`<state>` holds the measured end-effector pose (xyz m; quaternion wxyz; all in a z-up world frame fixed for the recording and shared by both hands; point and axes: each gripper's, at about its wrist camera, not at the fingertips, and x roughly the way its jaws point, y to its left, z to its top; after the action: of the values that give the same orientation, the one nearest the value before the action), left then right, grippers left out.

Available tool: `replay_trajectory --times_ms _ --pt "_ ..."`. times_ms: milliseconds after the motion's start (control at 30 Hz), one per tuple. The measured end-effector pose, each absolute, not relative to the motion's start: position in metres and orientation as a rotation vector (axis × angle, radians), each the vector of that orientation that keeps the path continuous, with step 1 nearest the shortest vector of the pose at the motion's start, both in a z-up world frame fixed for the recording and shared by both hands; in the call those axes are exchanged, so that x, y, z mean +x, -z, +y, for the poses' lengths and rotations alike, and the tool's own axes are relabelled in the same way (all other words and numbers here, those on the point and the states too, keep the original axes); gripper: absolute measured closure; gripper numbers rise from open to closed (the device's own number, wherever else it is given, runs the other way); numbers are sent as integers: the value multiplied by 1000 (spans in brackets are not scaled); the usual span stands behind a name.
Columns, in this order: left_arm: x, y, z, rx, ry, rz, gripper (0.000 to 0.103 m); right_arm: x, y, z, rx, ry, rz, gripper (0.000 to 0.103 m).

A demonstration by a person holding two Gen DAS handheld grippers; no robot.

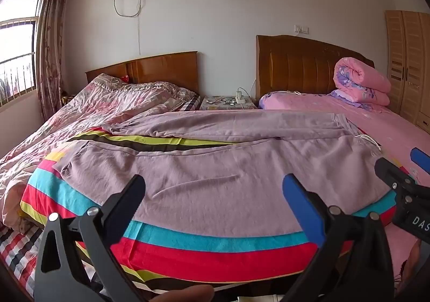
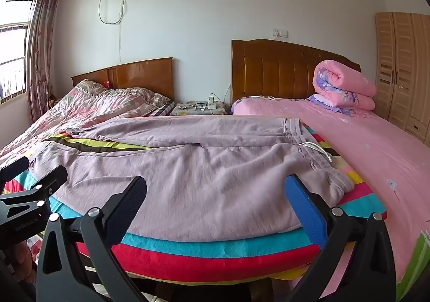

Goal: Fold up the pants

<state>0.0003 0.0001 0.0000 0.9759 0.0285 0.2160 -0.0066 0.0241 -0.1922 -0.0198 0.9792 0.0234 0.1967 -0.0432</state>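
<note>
- Two claws hang over the near edge of the bed, both spread wide with nothing between the fingers: the left claw (image 1: 213, 204) and the right claw (image 2: 216, 204).
- Lilac pants (image 1: 215, 167) lie flat across the middle of both views on a striped blanket (image 1: 215, 251), waistband with its white drawstring (image 2: 317, 150) toward the right of the frame, leg ends toward the left.
- One leg lies nearer the cameras, the other behind it, with blanket stripes showing in the gap between them.
- Judged step: take hold of the near edge so that the near leg can go over the far one.
- To do it well, the right claw should pinch the waistband corner at lower right, the left claw the near hem at left, each catching both cloth layers but none of the blanket.
- Lift both ends level and together; the soft fabric will likely sag and wrinkle in the middle otherwise.
- A folded pink quilt (image 2: 344, 87) at upper right is well clear.
</note>
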Motion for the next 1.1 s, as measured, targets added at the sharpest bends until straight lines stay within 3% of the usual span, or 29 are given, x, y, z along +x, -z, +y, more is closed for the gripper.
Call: replay_trajectory --times_ms 1100 --pt "1 0 2 33 18 446 1 25 21 -192 52 85 408 4"
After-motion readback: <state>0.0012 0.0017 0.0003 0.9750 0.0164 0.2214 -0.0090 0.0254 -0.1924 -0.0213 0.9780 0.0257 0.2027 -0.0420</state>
